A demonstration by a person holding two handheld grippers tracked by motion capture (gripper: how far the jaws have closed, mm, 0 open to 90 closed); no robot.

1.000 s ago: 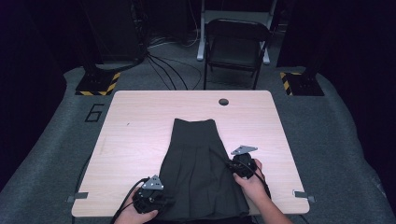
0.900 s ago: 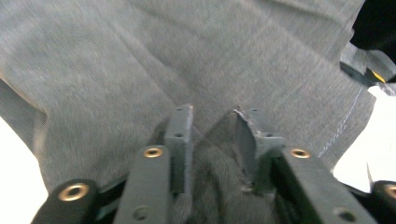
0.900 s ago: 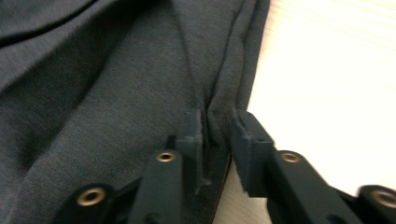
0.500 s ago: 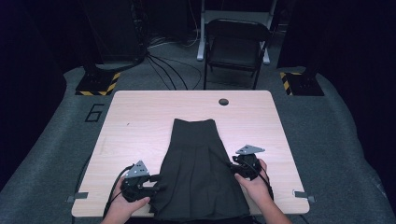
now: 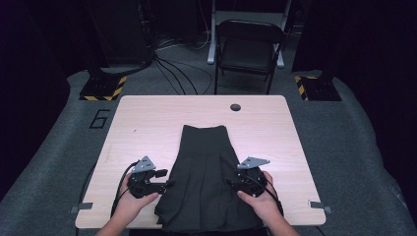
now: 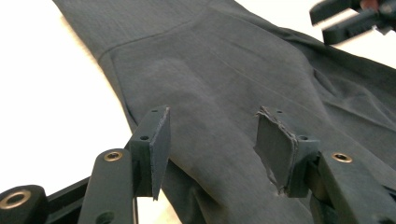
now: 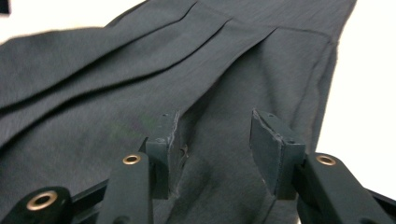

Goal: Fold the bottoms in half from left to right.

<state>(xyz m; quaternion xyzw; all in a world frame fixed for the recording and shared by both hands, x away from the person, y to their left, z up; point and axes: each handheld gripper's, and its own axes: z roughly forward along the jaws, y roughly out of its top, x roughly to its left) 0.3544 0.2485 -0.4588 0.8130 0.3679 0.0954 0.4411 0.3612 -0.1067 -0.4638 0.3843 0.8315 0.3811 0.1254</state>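
A dark grey pleated skirt point(image 5: 206, 182) lies flat on the light wooden table point(image 5: 147, 123), waistband at the far end and hem at the near edge. My left gripper point(image 5: 168, 184) hovers at the skirt's left edge, pointing right. Its jaws have just been opening and hold nothing; in the left gripper view they point(image 6: 212, 122) stand apart above the cloth point(image 6: 219, 70). My right gripper point(image 5: 232, 184) is at the skirt's right edge, pointing left. Its jaws point(image 7: 215, 125) have also just been opening, with the skirt's folds point(image 7: 140, 70) beneath them and no cloth pinched.
A black folding chair point(image 5: 248, 46) stands behind the table. A round cable hole point(image 5: 235, 107) sits near the table's far edge. Cables and yellow-black striped bases point(image 5: 103, 89) lie on the floor beyond. Bare tabletop extends on both sides of the skirt.
Both grippers' jaws have opened and let the skirt go. The left hand moved from the near hem up along the skirt's left edge. The skirt lies as before.
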